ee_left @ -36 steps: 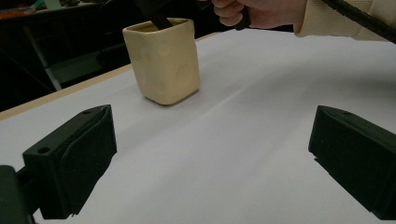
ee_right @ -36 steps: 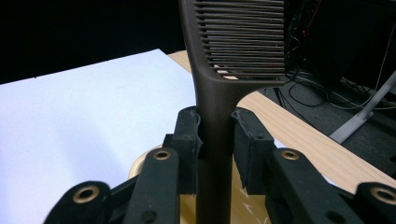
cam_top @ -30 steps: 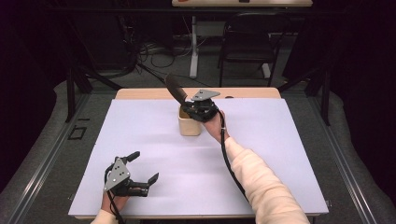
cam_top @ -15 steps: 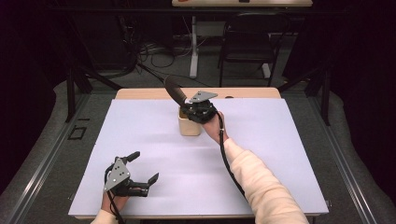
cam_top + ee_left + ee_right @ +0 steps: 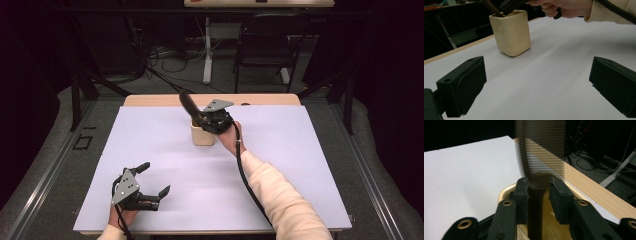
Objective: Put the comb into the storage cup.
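The dark comb (image 5: 189,106) stands in the cream cup (image 5: 202,135) mid-bench, long axis tilted up-left, its lower end hidden inside; right tongs (image 5: 538,192), just loosening, straddle it; left tongs (image 5: 155,180) gape empty.

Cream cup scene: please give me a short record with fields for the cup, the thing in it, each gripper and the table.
cup: cream cup, upright on the white table cover, toward the far side
thing in cup: dark utensil, its handle leaning out toward the far left; its end inside the cup is hidden
right gripper: right gripper over the cup, one jaw on each side of the utensil handle; jaws have just been opening, with a small gap at each pad
left gripper: left gripper open, holding nothing, near the front left of the table
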Demonstrator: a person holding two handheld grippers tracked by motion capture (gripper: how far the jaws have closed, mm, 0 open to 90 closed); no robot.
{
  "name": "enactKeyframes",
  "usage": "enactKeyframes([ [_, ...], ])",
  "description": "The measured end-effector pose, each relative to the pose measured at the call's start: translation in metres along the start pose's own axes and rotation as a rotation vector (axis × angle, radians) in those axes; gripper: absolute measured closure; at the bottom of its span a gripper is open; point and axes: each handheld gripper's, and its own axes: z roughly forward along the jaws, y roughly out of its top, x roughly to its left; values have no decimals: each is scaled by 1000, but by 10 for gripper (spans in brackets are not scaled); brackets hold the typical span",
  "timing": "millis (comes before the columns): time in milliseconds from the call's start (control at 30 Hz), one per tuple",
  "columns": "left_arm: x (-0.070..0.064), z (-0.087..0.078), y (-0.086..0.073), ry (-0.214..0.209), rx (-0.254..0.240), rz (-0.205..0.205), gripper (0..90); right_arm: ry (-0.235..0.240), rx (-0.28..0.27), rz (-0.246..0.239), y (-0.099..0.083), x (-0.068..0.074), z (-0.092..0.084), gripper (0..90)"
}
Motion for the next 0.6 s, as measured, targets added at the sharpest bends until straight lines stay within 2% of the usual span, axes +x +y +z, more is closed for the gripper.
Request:
enactKeyframes([
  [200,0,0,0,-1,2,0,11,25,11,38,3,-1,-11,366],
  [367,0,0,0,1,4,-1,11,63,22,53,5,-3,-22,204],
  [600,0,-4,-2,14,10,-3,11,109,47,49,7,-3,-35,102],
])
